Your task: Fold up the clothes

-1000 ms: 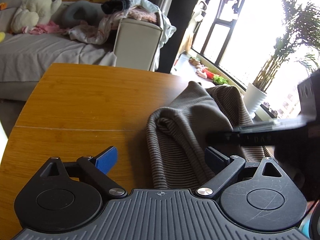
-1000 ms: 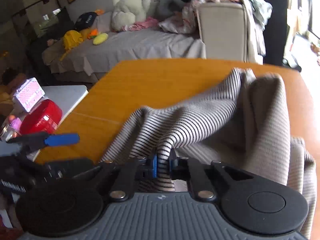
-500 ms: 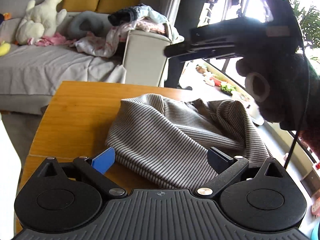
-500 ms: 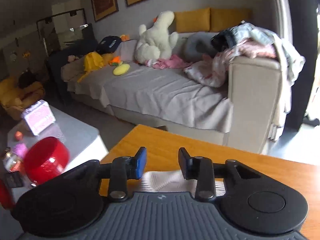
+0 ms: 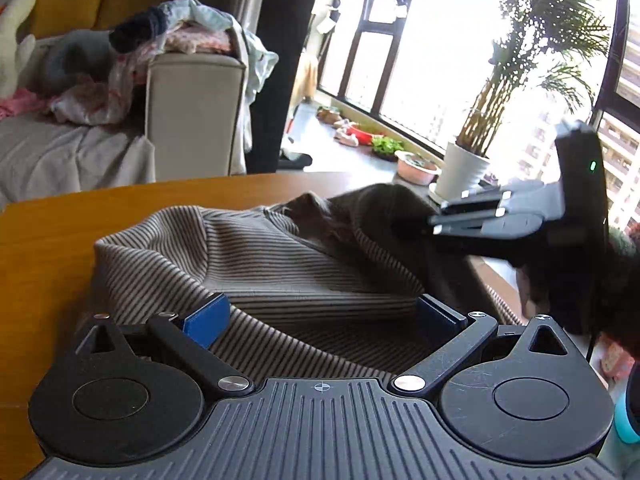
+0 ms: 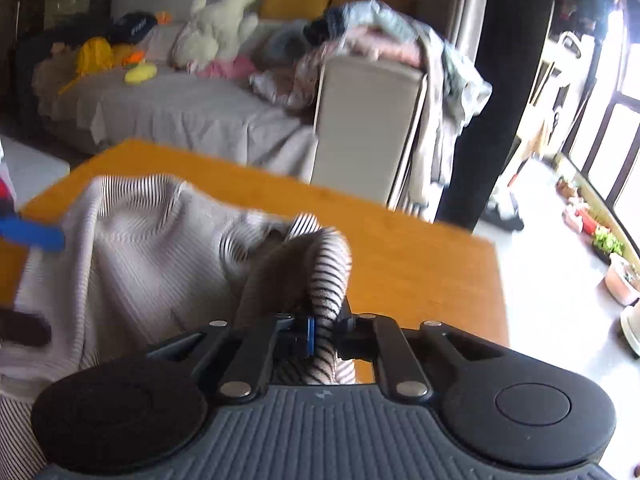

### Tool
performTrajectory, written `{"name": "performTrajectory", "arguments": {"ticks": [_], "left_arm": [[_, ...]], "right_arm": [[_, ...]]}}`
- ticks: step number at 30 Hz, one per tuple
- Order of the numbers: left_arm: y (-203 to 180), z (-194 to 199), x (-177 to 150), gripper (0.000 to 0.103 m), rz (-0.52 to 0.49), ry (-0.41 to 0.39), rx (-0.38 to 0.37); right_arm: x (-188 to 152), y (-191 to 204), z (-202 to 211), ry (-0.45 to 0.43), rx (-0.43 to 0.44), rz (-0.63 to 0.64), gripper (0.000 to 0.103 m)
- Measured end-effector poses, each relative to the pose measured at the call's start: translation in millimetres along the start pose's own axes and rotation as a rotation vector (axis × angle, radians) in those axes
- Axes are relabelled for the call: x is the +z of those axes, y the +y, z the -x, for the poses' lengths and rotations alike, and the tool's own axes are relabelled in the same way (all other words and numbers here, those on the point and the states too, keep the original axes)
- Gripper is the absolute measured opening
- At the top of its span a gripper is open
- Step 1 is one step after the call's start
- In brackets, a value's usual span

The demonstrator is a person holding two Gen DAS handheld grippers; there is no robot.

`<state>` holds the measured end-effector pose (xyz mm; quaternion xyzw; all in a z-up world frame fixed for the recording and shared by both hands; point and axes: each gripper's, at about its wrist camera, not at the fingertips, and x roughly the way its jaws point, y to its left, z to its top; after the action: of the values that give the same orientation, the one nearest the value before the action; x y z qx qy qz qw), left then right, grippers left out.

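Lying rumpled on the table (image 5: 60, 224), the striped top (image 5: 256, 264) is hardly folded yet, so you have most of the work left: your right gripper (image 6: 322, 330) pinches a bunched edge, while your left gripper (image 5: 320, 316) gapes wide over it.

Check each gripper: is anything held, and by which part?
The right gripper is shut on a bunched fold of the striped top. The left gripper is open, holding nothing, with the top lying between its fingers.
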<state>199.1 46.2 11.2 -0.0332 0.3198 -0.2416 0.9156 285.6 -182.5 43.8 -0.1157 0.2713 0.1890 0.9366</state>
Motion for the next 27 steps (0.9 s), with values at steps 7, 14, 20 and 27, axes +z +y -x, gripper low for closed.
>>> {"name": "performTrajectory", "arguments": {"ticks": [7,14,20,27], "left_arm": [[-4,-25,-27,0.101,-0.046,0.069,0.085],[-11,-30,-25,0.102,-0.097,0.103,0.113],[-11,-14,-5,0.102,-0.077,0.031,0.124],[2,-9,36,0.102,-0.034,-0.077,0.114]], "right_arm": [[1,-82,-50,0.027,-0.227,-0.183,0.01],[-39,-107,-57,0.056,-0.251,-0.317,0.031],[-46,-79,16,-0.036,-0.152,-0.224,0.031],[-71,-10,59,-0.007,0.047,-0.085,0.031]]}}
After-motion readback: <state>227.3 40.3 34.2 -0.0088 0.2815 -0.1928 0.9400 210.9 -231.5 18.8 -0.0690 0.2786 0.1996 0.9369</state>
